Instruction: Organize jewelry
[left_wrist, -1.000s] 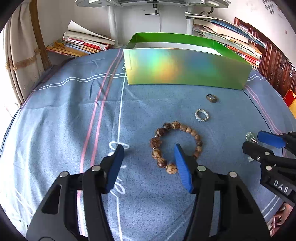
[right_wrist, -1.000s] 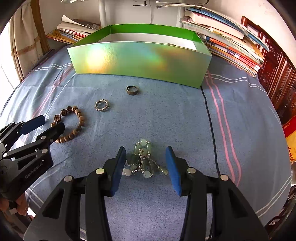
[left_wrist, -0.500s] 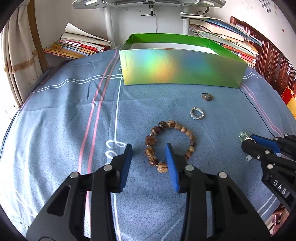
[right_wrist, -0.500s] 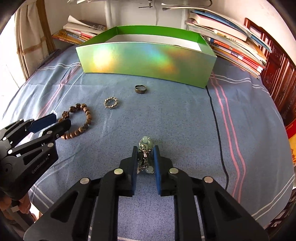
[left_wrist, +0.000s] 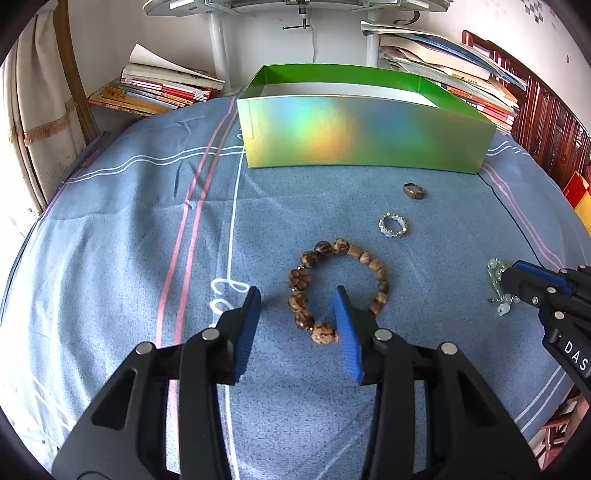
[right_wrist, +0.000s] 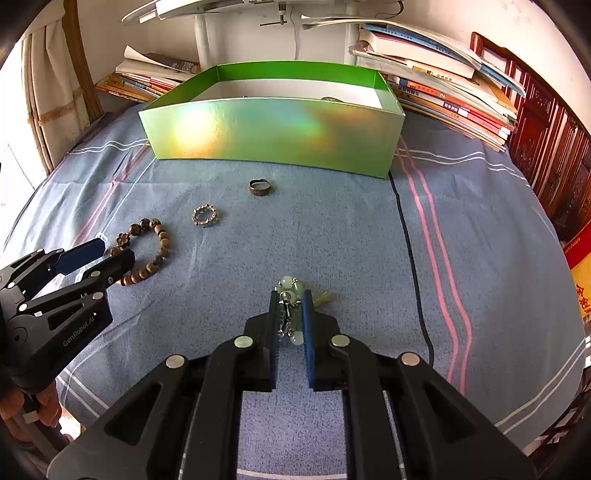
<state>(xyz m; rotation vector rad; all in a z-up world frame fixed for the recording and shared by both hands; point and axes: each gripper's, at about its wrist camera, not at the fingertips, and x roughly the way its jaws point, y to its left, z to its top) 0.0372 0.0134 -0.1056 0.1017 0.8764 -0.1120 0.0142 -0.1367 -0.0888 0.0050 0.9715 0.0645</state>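
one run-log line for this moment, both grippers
left gripper: open around wooden bead bracelet | right gripper: shut on green bead jewelry | green box: awaiting

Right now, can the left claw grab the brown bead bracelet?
Probably yes. The left claw sits at the brown bead bracelet, jaws apart, with the near beads between them and nothing in the way. It isn't gripping yet.

Left tool (left_wrist: 295, 314), right tool (right_wrist: 290, 314): black frames, blue ribbed pads, silver rivets, white lettering.
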